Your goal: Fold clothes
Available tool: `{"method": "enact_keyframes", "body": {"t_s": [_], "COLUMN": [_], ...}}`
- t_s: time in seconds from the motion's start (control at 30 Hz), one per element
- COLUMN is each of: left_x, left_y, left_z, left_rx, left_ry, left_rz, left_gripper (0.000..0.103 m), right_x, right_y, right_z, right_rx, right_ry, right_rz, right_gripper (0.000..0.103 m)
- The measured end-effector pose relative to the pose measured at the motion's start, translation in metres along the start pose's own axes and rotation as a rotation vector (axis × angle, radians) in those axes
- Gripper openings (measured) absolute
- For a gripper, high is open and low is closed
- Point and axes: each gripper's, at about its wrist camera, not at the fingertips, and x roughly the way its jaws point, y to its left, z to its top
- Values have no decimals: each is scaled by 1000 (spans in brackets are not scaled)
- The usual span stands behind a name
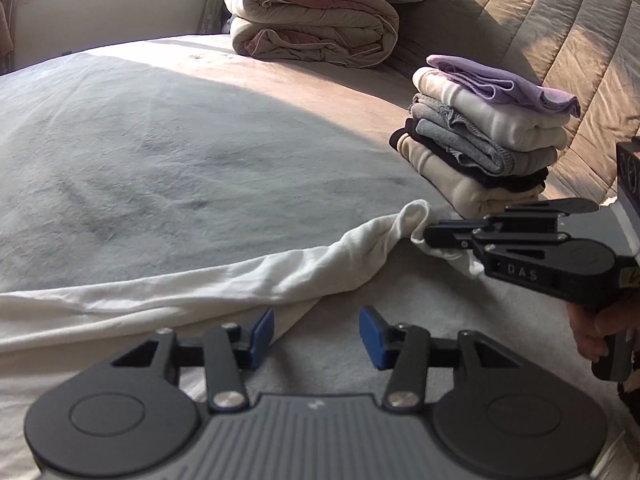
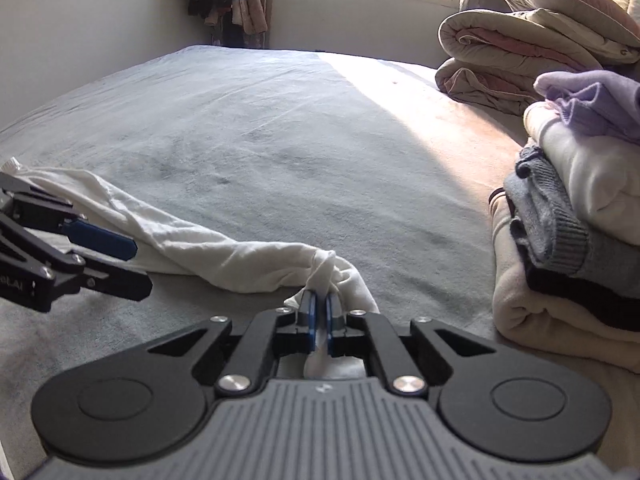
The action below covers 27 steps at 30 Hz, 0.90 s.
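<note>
right gripper [image 2: 319,312]: clamped tight on a bunched corner of the white garment [image 1: 224,280], cloth pinched between the blue pads [image 2: 308,320]
left gripper [image 1: 316,330]: jaws partly apart, nothing between them, poised over the garment's near edge
white garment: strung out in a rumpled band along the near edge of the bed [image 1: 160,152]
folded stack [image 1: 480,140]: right side of the bed, lilac piece on top
rolled duvet [image 1: 316,24]: far right corner

Bed [image 2: 260,128] centre open; clothes stack [image 2: 568,240] blocks right, folded quilt [image 2: 512,60] probably behind.
</note>
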Motion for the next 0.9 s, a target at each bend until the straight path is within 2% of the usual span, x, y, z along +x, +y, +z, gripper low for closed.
{"method": "enact_keyframes", "body": {"t_s": [0.2, 0.33, 0.5, 0.63, 0.83, 0.9], "left_x": [23, 37, 53, 49, 29, 22], "left_y": [-5, -6, -5, -4, -16, -22], "left_z": [16, 31, 46, 46, 24, 14], "left_rx": [19, 32, 41, 18, 122, 178], "left_ry": [-4, -15, -30, -31, -40, -48], "left_rz": [15, 36, 71, 40, 31, 41], "left_gripper": [44, 45, 45, 47, 47, 48], "right_x": [-14, -7, 17, 38, 66, 63], "right_y": [-41, -52, -51, -49, -45, -47], "right_z": [14, 19, 26, 37, 47, 50], "right_rx": [95, 99, 51, 12, -23, -5], "right_ry": [-106, -130, -125, -109, -55, -56], "right_rz": [-19, -34, -68, -99, -142, -146], "right_gripper": [5, 5, 4, 4, 6, 15]}}
